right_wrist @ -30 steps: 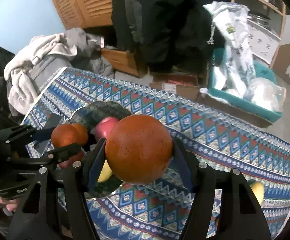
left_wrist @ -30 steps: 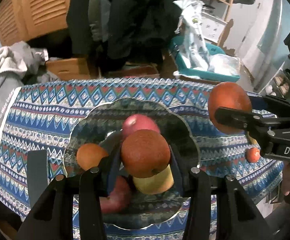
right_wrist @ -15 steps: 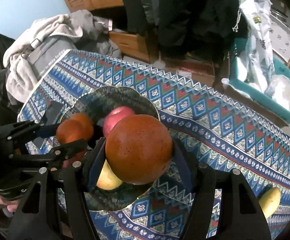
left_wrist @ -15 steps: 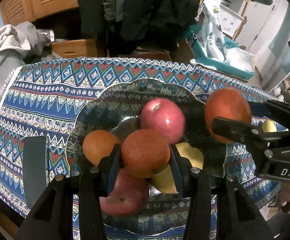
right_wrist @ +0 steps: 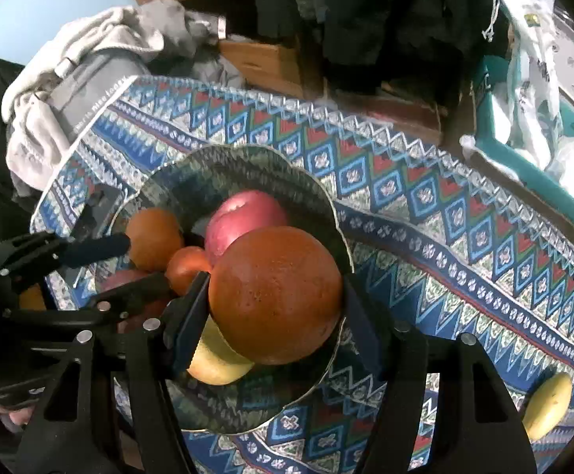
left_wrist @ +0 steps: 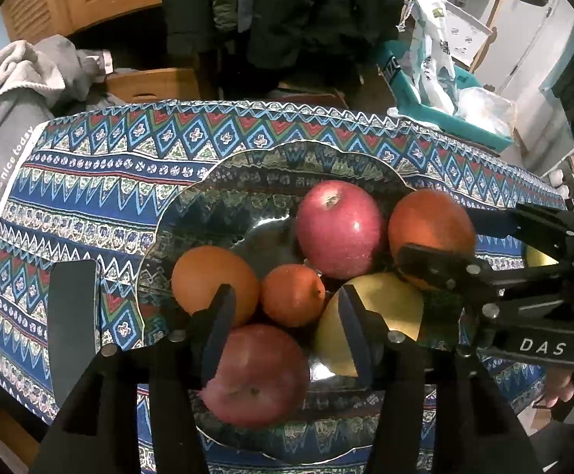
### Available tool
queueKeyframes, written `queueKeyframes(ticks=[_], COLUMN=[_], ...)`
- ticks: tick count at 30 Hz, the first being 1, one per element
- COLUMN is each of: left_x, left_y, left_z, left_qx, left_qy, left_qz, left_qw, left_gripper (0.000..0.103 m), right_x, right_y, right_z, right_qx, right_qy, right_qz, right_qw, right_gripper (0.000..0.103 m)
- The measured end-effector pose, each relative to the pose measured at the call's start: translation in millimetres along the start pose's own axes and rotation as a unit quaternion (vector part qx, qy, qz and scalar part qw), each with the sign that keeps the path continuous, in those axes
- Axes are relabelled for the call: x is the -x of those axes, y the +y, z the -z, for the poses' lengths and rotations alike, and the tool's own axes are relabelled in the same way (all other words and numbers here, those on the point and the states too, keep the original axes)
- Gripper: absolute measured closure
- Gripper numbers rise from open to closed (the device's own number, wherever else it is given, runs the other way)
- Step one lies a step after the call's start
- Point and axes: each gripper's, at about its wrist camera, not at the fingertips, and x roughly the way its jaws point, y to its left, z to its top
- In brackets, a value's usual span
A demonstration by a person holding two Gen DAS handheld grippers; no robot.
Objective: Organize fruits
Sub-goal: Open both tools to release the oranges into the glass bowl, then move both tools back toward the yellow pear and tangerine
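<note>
A dark glass bowl [left_wrist: 247, 181] sits on the patterned cloth and holds two red apples [left_wrist: 338, 229], an orange [left_wrist: 211, 280], a yellow pear [left_wrist: 389, 308] and a small orange fruit [left_wrist: 292, 294]. My left gripper [left_wrist: 287, 312] is open just above the bowl, with the small orange fruit lying free between and beyond its fingers. My right gripper [right_wrist: 277, 312] is shut on a large orange [right_wrist: 277, 294] and holds it over the bowl's right rim; that orange also shows in the left wrist view [left_wrist: 429, 229].
A yellow fruit [right_wrist: 547, 405] lies on the cloth right of the bowl [right_wrist: 247, 162]. A dark flat phone-like object [left_wrist: 71, 328] lies left of the bowl. Grey clothes [left_wrist: 6, 91], a wooden box and a teal bin [left_wrist: 445, 118] stand beyond the table's far edge.
My left gripper opened and let the small orange fruit drop into the bowl. My right gripper moved with the large orange down to the bowl's right rim.
</note>
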Motion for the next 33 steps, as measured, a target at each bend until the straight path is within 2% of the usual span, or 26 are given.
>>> queueKeyframes(ticks=[7,9,12,16,21,25,33], left_x=[10,15,27,38,48,53,63], left_y=[-4,-6,-10,-16,-29,-45,-70], left_z=[1,1,1,0,-1,-1,-4], left_qx=[-0.003,-0.006,-0.010,-0.015,-0.027,-0.046,-0.067], left_qy=[-0.003,-0.008,-0.022,-0.031,-0.042,-0.046,-0.055], left_qz=[0.000,0.000,0.003,0.007,0.011,0.012,0.014], left_qw=[1.0000,0.9999,0.9997,0.9994,0.9987,0.9978,0.9961], left_gripper=[0.047,0.041,0.038,0.037,0.032,0.031,0.031], right_x=[22,28,38,50,68,84,109], right_y=[-1,-2,-3,-5,-10,-16,-39], right_z=[-7,-8,-8,-4,3,10,29], right_qx=[-0.011,-0.013,-0.014,-0.006,-0.003,0.001,-0.014], right_qy=[-0.031,-0.038,-0.046,-0.054,-0.062,-0.069,-0.077], right_qz=[-0.016,-0.016,-0.014,0.009,0.029,0.054,0.079], right_qw=[0.999,0.999,0.999,0.998,0.998,0.996,0.994], right_gripper=[0.035,0.035,0.034,0.032,0.032,0.028,0.028])
